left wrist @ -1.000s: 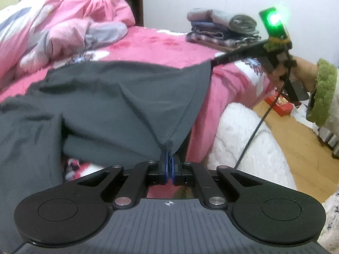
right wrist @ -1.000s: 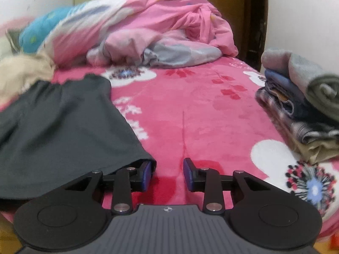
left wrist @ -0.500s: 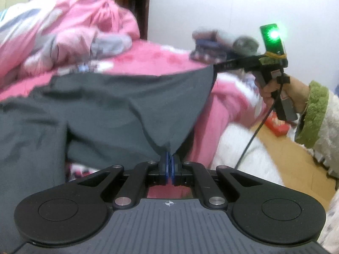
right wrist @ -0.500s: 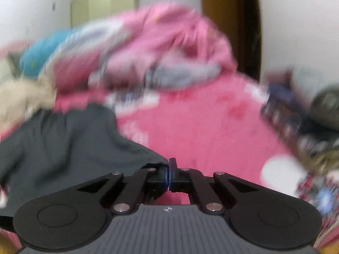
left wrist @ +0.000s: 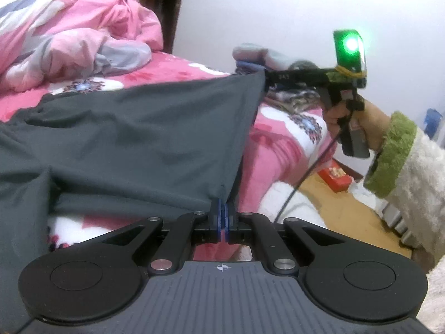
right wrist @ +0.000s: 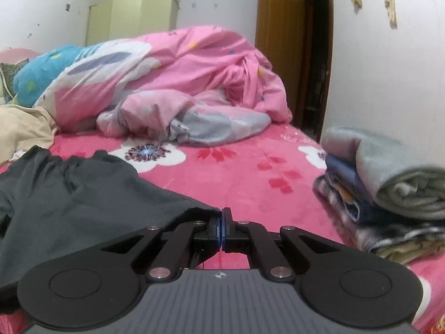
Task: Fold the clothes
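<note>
A dark grey garment [left wrist: 133, 133] lies spread over the pink flowered bed [left wrist: 281, 128]. My left gripper [left wrist: 222, 208] is shut on its near corner. My right gripper [right wrist: 221, 217] is shut on the other corner of the same edge; it also shows in the left wrist view [left wrist: 265, 79], holding that corner up above the bed. The edge hangs stretched between the two grippers. The rest of the grey garment [right wrist: 69, 194] rests on the bed to the left.
A crumpled pink duvet [right wrist: 180, 83] fills the back of the bed. A stack of folded clothes [right wrist: 389, 194] sits at the bed's right edge. A beige cloth [right wrist: 22, 128] lies at far left. A wooden floor with a red box [left wrist: 336, 178] is to the right.
My right gripper has closed on the garment's corner and lifted it. The edge between the two grippers has risen off the bed. The left gripper stayed shut on its corner.
</note>
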`<act>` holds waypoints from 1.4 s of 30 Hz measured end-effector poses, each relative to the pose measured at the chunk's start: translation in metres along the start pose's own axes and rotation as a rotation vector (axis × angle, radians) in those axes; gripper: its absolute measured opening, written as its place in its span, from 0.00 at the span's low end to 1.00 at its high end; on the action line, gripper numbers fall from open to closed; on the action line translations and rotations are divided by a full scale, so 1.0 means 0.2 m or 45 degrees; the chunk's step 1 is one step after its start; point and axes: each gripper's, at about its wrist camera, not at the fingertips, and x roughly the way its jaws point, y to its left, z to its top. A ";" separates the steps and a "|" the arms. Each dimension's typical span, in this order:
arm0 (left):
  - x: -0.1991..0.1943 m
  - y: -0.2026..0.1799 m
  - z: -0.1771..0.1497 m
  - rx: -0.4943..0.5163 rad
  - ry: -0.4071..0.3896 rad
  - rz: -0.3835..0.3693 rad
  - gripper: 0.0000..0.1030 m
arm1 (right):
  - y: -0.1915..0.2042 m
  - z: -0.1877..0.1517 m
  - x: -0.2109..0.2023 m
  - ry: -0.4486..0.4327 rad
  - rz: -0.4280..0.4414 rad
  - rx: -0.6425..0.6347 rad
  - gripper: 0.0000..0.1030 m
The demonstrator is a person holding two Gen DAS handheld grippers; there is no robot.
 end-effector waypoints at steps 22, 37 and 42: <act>-0.65 0.48 -0.23 -0.390 -0.080 0.277 0.33 | -0.10 -0.04 -0.33 0.056 -0.066 0.295 0.49; -1.15 0.90 -0.51 -0.643 -0.136 0.796 0.36 | 0.98 -0.13 -0.02 0.470 0.971 0.374 0.48; -1.19 0.96 -0.55 -0.619 -0.146 0.844 0.36 | 1.15 -0.24 0.05 0.570 0.959 0.399 0.48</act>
